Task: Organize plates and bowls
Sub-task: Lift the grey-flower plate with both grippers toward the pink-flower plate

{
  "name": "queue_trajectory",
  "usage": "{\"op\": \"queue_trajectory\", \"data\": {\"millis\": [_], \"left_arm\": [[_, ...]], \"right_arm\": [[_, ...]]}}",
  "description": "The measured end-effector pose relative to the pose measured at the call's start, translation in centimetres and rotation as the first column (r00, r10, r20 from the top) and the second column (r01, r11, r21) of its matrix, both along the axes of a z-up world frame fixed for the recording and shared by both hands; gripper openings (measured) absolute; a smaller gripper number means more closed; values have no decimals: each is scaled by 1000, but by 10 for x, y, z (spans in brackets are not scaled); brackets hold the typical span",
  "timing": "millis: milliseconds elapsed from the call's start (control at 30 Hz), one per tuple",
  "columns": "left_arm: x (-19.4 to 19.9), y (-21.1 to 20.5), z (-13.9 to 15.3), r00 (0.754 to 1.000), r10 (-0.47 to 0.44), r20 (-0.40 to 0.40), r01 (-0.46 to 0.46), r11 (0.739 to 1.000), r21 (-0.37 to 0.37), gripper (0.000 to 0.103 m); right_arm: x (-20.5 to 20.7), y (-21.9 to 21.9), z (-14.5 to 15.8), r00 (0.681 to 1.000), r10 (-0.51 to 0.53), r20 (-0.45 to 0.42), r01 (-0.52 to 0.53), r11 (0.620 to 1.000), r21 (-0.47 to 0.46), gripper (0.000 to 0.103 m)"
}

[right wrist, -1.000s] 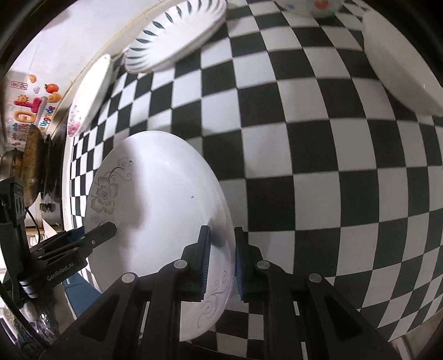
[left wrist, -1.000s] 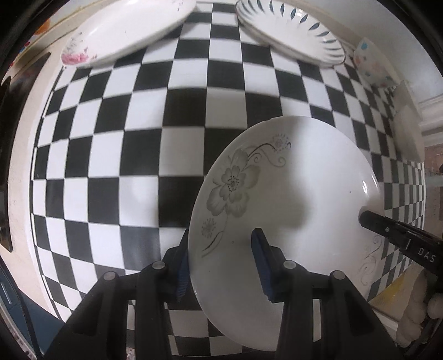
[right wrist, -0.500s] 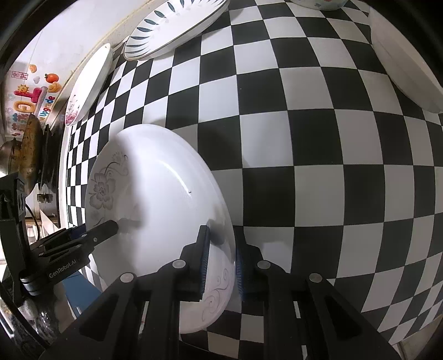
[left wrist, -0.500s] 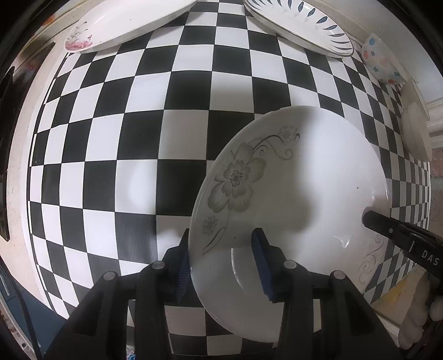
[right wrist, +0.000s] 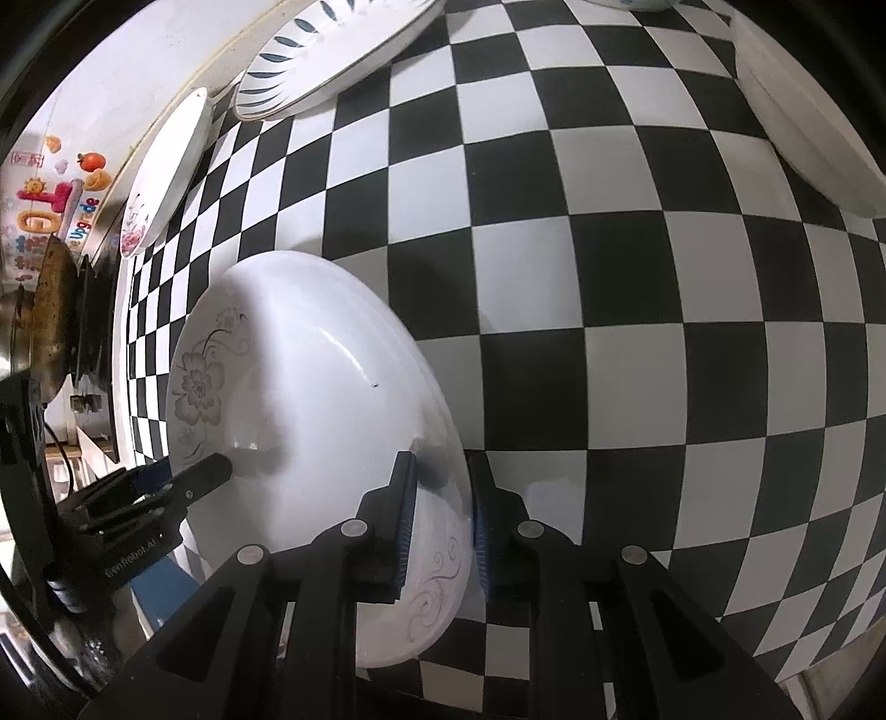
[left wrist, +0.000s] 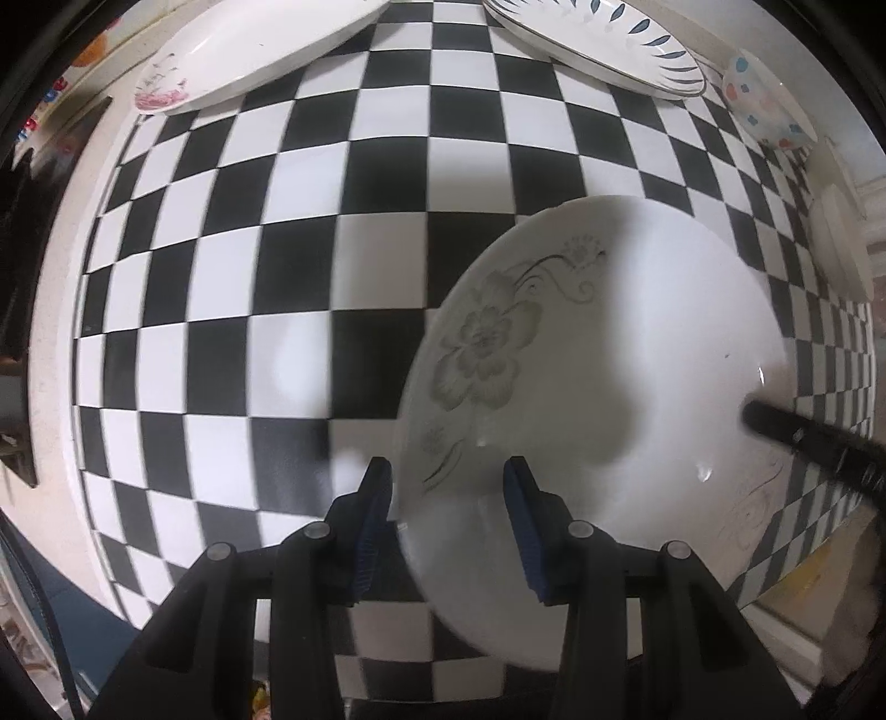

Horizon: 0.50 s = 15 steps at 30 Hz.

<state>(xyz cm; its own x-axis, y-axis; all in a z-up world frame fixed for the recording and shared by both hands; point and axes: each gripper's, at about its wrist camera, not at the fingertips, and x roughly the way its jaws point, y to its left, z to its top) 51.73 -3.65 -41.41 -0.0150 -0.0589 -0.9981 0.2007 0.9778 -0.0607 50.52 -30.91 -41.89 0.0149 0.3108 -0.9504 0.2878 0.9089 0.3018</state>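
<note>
Grey-flower plate [left wrist: 598,354]: white, round, a grey blossom and scrolls printed on one side of the rim, a fainter scroll on the opposite side. Nothing lies in it. It is held over the checkered tablecloth [left wrist: 288,266], near that cloth's near edge, tilted; whether any part of it touches the cloth cannot be told. Being round it has no long axis; the blossom side sits toward the left gripper, the faint scroll toward the right gripper.

Left gripper [left wrist: 447,512]: its two blue-padded fingers straddle the plate's near rim beside the blossom, one above and one beneath. A gap shows between the upper pad and the plate, so the grip reads as loose and half spread rather than pinched.

Right gripper [right wrist: 438,518]: jaws drawn narrow, clamped on the opposite rim just above the faint scroll, the rim passing between the pads. In the left wrist view its black fingertip rests on the plate's inner face.

Other pieces, all along the far edge of the cloth, all empty as far as can be seen:
- Pink-flower plate [left wrist: 249,55], far left corner.
- Blue-leaf plate [left wrist: 603,50], far middle.
- Spotted bowl [left wrist: 767,105], far right corner.
- Plain white plate [right wrist: 803,122], right edge, well apart from the held plate.
</note>
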Motion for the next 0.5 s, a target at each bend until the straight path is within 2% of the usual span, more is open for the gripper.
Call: {"op": "queue_trajectory", "data": {"millis": [167, 267, 367, 500], "left_arm": [[-1, 29, 27, 998, 43, 50, -44, 999, 25, 40], [7, 48, 57, 989, 85, 117, -88, 996, 25, 40], [28, 66, 89, 974, 133, 184, -134, 991, -9, 41], [70, 92, 115, 955, 193, 227, -179, 980, -81, 47]], "right_arm": [[1, -23, 23, 998, -56, 26, 56, 998, -4, 21], [8, -30, 48, 996, -59, 70, 61, 998, -34, 21], [25, -26, 74, 992, -47, 119, 52, 998, -34, 23], [65, -2, 107, 978, -30, 207, 27, 1000, 16, 64]]}}
